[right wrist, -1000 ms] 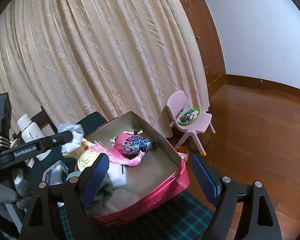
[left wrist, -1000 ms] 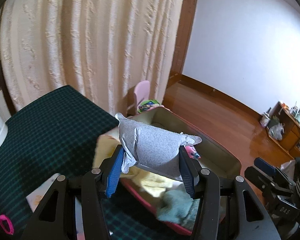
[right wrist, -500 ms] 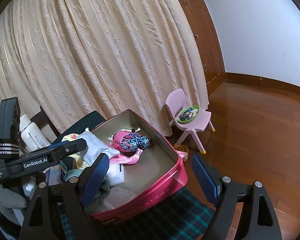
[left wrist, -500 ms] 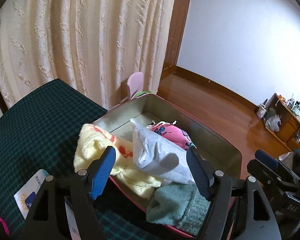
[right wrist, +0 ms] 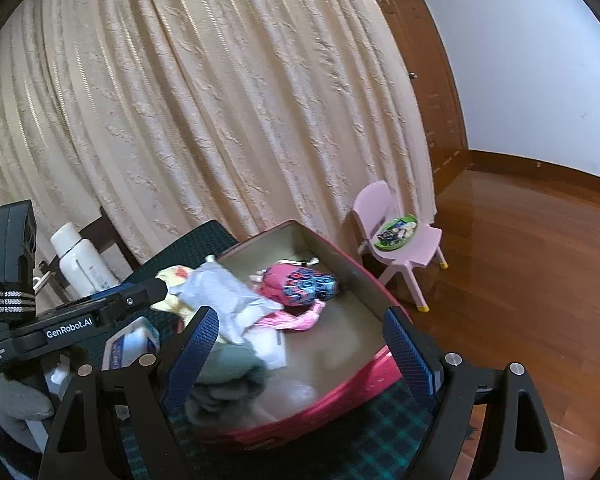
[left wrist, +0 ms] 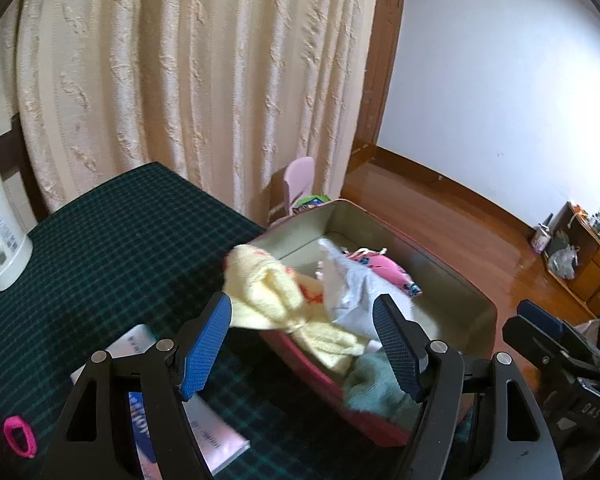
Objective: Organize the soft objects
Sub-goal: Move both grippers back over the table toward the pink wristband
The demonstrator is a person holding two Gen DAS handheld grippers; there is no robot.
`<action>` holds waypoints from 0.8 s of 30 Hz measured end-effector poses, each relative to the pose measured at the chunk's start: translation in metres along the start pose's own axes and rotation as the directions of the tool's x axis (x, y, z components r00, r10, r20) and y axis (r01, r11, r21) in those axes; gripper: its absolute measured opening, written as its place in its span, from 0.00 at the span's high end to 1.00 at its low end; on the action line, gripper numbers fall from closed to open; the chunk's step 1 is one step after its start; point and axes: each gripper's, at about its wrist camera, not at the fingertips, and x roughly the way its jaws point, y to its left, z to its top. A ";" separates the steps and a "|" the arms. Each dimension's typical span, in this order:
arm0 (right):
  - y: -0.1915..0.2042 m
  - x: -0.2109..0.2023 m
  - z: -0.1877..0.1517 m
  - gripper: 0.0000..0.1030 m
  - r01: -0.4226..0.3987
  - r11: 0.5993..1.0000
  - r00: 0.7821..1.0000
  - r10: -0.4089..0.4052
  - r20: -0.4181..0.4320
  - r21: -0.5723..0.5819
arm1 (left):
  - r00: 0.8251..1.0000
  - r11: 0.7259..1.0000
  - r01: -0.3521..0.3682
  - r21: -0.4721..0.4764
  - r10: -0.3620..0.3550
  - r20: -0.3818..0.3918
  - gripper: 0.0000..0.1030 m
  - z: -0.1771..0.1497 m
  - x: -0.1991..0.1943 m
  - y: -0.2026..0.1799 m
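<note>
inspector: your left gripper has just been opening; its fingers now stand wide with nothing between them. the grey cloth pouch lies free inside the pink box, draped over the yellow towel and touching the pink patterned pouch.

operator: and the right?

inspector: your right gripper is spread wide too and holds nothing. it hangs at the near rim of the box, above the green towel.

operator: how will the grey one behave if i move it again?

inspector: my judgement: light, limp and crumpled. it will sag and fold rather than keep its shape, and it is unlikely to slip from the ribbed blue pads. nothing about it looks fragile. pinch it at the bunched middle, not at a loose corner, or it will trail over the rim.

operator: the yellow towel?

inspector: it spills over the box's left wall toward the checked surface. soft and bulky, by the look of it; take a thick fold near its centre and expect the ends to droop.
</note>
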 end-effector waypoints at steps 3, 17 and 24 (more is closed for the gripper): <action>0.010 0.003 0.000 0.14 -0.018 1.000 1.000 0.018 -0.005 -0.016 | 1.000 1.000 -0.021 -0.015 0.021 0.008 0.28 -0.002 -0.005 0.011; 0.064 0.013 -0.005 0.14 -0.117 0.989 0.993 0.114 -0.037 -0.094 | 0.994 0.984 -0.104 -0.146 0.109 0.024 0.28 -0.021 -0.037 0.076; 0.094 0.019 -0.013 0.14 -0.179 0.974 0.982 0.170 -0.076 -0.136 | 0.986 0.968 -0.159 -0.193 0.166 0.017 0.28 -0.034 -0.053 0.109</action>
